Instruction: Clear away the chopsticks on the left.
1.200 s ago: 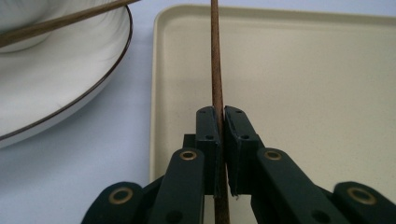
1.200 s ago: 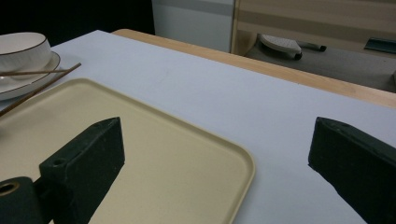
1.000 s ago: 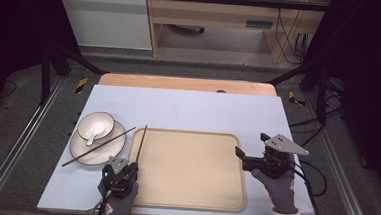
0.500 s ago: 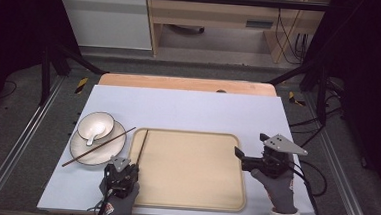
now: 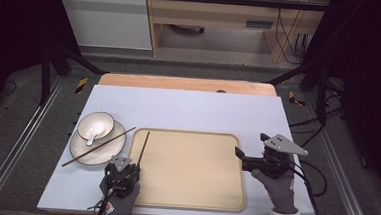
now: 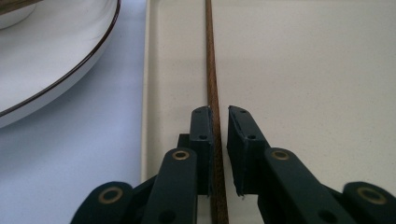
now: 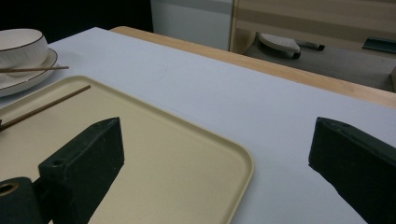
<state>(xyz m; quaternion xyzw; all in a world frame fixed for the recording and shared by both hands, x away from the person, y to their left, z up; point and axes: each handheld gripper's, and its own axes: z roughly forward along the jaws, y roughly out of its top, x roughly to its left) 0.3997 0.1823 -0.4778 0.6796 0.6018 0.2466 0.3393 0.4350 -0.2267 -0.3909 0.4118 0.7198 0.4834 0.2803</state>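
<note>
The table (image 5: pixel 188 112) in front of me carries a pale blue-white mat, and on it lies the big cream tray (image 5: pixel 193 188), taking up the middle. To the tray's left sits a white plate (image 5: pixel 81 153) with a dark rim, a white bowl (image 5: pixel 96 125) standing on it and a white spoon (image 5: pixel 90 140) resting in the bowl. One brown chopstick (image 5: pixel 98 147) lies slanted across the plate, its near end out over the mat. The other chopstick (image 6: pixel 212 88) lies flat on the tray, just inside its left rim, running away from me. My left tongs (image 6: pixel 219 112) sit low at the tray's near left corner with that chopstick passing between the two black tips; the tips have just been easing apart, and in the left gripper view the stick lies against the left tip with a narrow gap to the right one, so they are no longer pinching it. My right tongs (image 7: pixel 217 149) hang at the tray's right edge, spread wide with nothing between them, one tip above the tray's corner, the other above the bare mat.
</note>
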